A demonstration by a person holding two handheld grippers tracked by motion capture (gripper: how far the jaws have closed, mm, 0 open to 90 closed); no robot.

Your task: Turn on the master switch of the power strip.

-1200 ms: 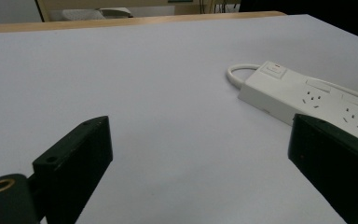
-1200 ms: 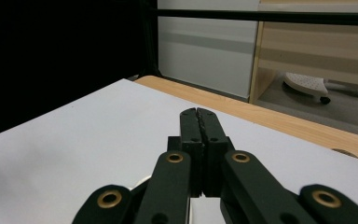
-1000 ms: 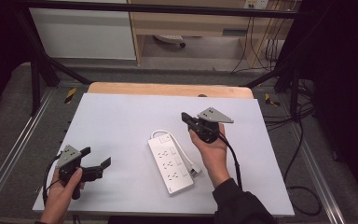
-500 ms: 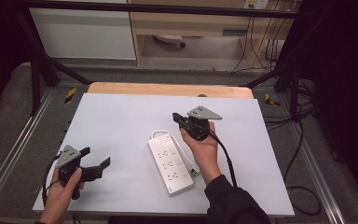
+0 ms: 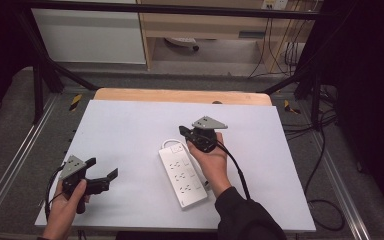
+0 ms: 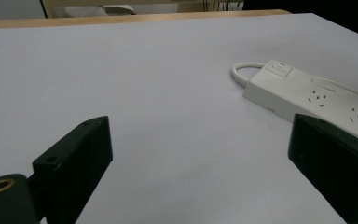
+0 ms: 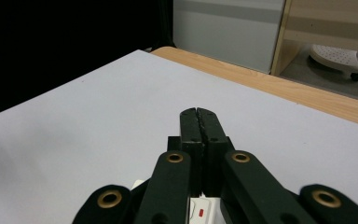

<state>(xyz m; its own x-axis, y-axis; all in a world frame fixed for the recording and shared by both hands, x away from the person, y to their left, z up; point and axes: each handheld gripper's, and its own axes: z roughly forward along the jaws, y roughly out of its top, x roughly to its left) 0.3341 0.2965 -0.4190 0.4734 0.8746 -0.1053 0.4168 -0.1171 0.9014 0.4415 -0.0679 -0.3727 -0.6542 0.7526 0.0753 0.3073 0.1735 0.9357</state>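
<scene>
At centre frame, your right hand-held gripper (image 5: 184,132) hovers, jaws pressed together and empty, over the power strip's (image 5: 182,174) switch end, probably about to press; left hand-held gripper (image 5: 102,172) waits wide apart, lower left.

Dim room, grey floor (image 5: 15,125), wooden shelving (image 5: 205,25)

A white power strip (image 5: 184,175) lies flat on the white tabletop (image 5: 130,130), near its middle, set on a diagonal with its switch end toward the far side. That end carries a rocker switch with a small red mark (image 7: 201,213). Several socket groups run along its top face. A short white cord (image 6: 244,70) loops out from the switch end.
</scene>
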